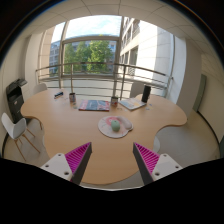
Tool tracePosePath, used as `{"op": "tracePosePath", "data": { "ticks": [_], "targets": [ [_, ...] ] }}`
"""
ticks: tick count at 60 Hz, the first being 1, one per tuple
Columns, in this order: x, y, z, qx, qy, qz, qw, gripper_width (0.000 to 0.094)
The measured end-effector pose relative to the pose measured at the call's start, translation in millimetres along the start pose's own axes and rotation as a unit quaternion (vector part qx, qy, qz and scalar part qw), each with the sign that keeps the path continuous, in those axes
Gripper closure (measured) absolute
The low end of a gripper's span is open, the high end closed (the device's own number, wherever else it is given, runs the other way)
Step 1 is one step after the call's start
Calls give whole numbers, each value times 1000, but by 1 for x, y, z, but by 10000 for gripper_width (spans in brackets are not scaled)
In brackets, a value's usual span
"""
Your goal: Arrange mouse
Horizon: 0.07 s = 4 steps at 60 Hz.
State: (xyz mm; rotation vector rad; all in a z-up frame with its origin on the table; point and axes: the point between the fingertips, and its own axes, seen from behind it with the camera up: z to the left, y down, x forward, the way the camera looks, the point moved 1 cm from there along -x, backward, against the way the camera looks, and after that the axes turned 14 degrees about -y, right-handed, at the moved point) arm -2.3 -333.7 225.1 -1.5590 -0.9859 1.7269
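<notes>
A small mouse [115, 125] lies on a pale rounded mouse mat [113, 128] on the wooden table [70, 125], well beyond my fingers. My gripper [112, 160] is open and empty, with the magenta pads wide apart, held above the table's near edge. Nothing stands between the fingers.
Further back on the table are a flat book or tablet [95, 104], a cup [72, 99], a white box and a dark object [146, 94]. White chairs [14, 125] stand at the left and near right. A large window and railing lie behind.
</notes>
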Motion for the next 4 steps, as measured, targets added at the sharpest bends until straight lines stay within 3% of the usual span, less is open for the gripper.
{"op": "tracePosePath", "data": {
  "ticks": [4],
  "targets": [
    [-4,3,0,-5,5,2,1000,91]
  ]
}}
